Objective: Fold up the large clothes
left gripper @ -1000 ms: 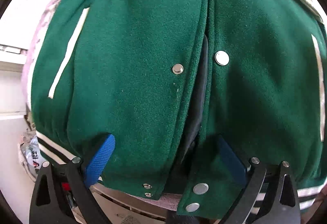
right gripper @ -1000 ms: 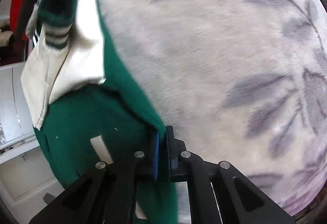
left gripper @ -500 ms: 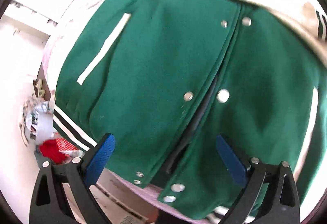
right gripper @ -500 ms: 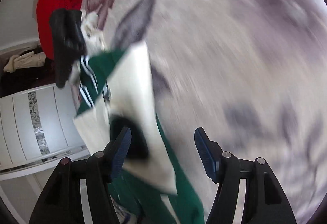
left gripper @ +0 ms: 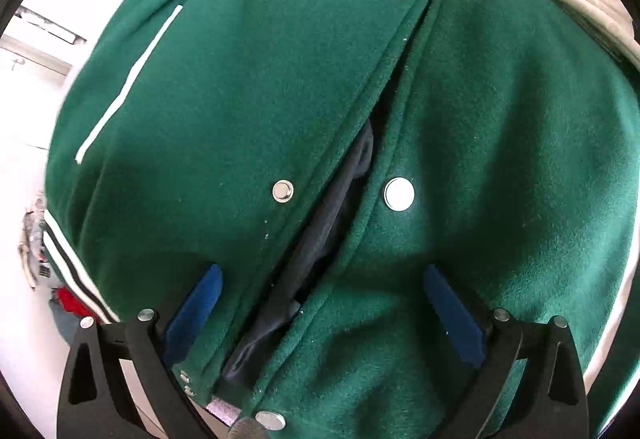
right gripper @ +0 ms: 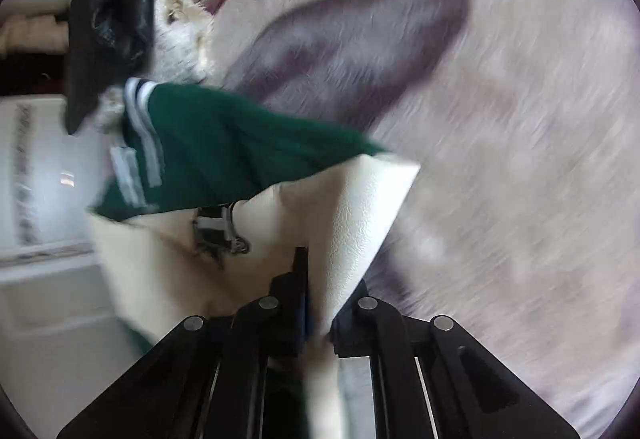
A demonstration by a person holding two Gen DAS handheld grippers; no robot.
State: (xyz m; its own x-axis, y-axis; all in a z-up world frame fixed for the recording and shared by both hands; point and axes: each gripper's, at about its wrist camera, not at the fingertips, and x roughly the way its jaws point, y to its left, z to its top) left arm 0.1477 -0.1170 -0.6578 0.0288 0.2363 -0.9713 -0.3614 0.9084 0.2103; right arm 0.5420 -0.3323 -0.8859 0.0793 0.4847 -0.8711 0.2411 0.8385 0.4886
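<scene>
Green varsity jacket (left gripper: pixel 248 111) spread front-up on floral blanket (right gripper: pixel 500 127), snaps undone, dark lining (left gripper: pixel 332 223) showing along the placket. Left tongs (left gripper: pixel 320 291) wide open above the lower front, blue pads (left gripper: pixel 200 299) clear of the cloth, nothing gripped. Right tongs (right gripper: pixel 316 303) clamped shut on cream sleeve (right gripper: pixel 360 207), lifted off the blanket. View blurred.

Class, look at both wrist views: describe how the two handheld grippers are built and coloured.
The left gripper and the right gripper match: black plastic fingers with triangular cut-outs, round silver rivets at the joints, and blue pads on the inner faces. No cables, markings, hand or sleeve show.
</scene>
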